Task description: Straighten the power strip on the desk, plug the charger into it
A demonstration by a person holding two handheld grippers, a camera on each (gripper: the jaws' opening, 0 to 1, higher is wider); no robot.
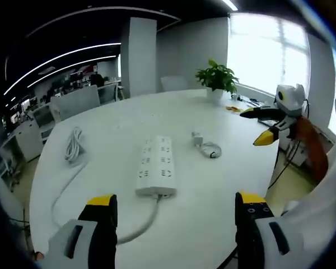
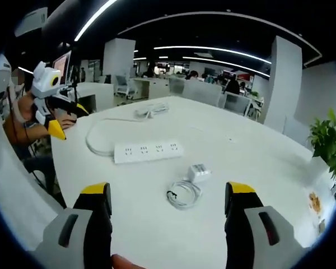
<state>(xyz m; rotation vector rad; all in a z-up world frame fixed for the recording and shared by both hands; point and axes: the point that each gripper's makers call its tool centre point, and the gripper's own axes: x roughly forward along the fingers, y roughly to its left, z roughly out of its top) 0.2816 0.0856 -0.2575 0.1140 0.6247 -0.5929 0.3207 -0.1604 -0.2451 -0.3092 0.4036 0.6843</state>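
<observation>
**Open office, white counter, both hand-held grippers wide and empty**

An open-plan office with ceiling light strips, white pillars and bright windows surrounds a large rounded white counter [image 1: 224, 185]. The power strip [image 1: 156, 165] lies flat near the middle of it, its thick white cord [image 1: 64, 190] curving off one end and running to a coiled bundle [image 1: 74, 147] farther along the surface. The charger [image 2: 200, 171], a small white block, sits just beside the strip but apart from it, with its thin cable [image 2: 183, 194] looped in a loose coil touching the counter next to it. A potted plant [image 1: 217, 77] stands at the far edge by the window, and office chairs [image 1: 75, 101] line the opposite side.

The left hand-held gripper [image 1: 175, 210] hovers above the near rim, jaws spread wide with nothing between them, pointing toward the strip's cord end. The right hand-held gripper [image 2: 167, 199] is likewise spread wide and empty, above the counter, facing the charger and its coil. Each gripper appears at the side of the other's view, held off the counter's edge.
</observation>
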